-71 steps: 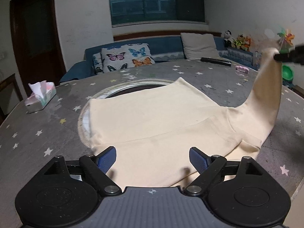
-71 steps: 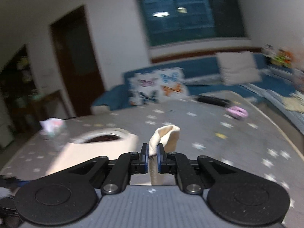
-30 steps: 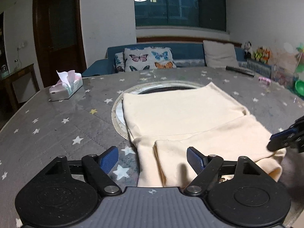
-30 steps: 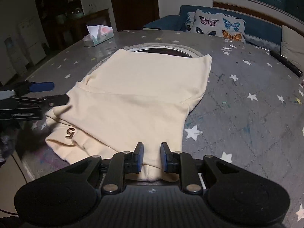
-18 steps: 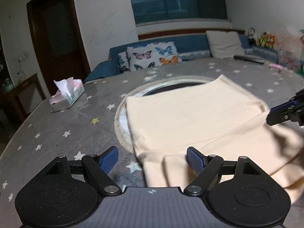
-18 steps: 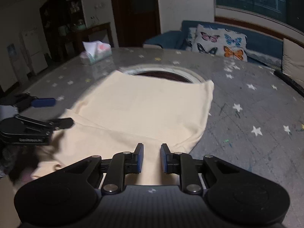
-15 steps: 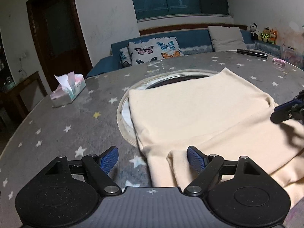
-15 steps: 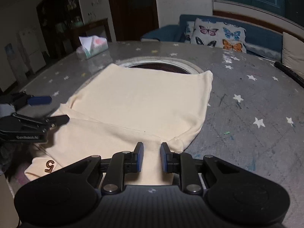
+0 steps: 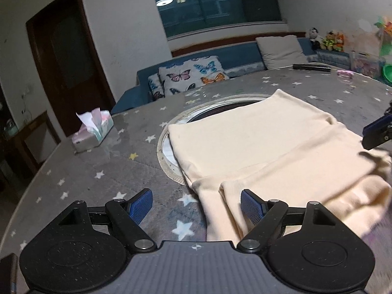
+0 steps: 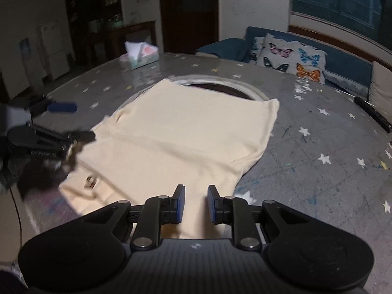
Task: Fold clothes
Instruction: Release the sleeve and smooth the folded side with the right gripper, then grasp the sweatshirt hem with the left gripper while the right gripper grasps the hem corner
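Cream knit garment (image 9: 264,142), part-folded, on a round star-print table (image 9: 80,171).

Soft matte cloth, roughly rectangular, lies flat with its far edge over a circular opening (image 9: 215,107) rimmed in pale woven trim at the table's centre; a layer is folded across its near half, showing a straight seam line and a rounded cuff-like end. Small dark mark (image 10: 90,182) sits on the near corner, blurred. Left gripper (image 9: 196,207): black linkage arms, blue ribbed pads, spread wide above the garment's near edge, holding nothing. Right gripper (image 10: 195,202): same build, pads apart by a narrow gap over the cloth's near end, nothing clamped between them. Table covering grey, quilted, dotted with white and yellow stars. Tissue box (image 9: 94,134), pastel, stands well apart from the garment. Butterfly-print cushion (image 9: 191,76) rests on a blue sofa (image 9: 235,58) beyond.
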Tool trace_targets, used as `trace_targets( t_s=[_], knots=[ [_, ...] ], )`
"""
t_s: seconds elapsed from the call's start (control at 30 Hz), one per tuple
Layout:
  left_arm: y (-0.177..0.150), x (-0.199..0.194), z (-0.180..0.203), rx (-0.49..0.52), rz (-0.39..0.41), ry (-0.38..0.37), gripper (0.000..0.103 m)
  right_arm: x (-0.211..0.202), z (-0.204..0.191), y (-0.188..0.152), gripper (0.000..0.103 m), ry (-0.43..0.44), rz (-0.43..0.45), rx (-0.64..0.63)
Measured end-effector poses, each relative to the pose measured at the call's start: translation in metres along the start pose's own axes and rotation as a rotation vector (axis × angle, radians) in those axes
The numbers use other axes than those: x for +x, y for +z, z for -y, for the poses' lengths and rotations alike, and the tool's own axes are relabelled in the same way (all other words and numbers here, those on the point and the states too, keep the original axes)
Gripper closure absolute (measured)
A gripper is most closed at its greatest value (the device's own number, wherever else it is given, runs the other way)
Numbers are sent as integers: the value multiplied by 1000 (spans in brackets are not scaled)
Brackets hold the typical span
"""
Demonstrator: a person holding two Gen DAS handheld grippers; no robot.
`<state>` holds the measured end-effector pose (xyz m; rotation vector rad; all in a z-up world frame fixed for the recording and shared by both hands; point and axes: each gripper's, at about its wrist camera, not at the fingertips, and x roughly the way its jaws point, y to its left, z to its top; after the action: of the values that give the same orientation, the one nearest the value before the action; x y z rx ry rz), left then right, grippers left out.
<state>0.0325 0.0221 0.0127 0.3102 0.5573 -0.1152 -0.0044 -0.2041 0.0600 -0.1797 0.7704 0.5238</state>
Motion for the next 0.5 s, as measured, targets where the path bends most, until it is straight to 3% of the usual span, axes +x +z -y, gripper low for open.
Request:
trace_targets(
  t_s=[0.13, 0.3, 0.5],
  knots=[
    [-10, -24, 4, 71, 18, -33, 26, -1, -6, -14, 85, -11, -44, -35],
    [-24, -48, 16, 178, 50, -83, 26, -10, -10, -20, 85, -9, -32, -50],
    [-33, -55, 43, 307, 88, -139, 26, -13, -15, -21, 84, -12, -38, -74]
  ],
)
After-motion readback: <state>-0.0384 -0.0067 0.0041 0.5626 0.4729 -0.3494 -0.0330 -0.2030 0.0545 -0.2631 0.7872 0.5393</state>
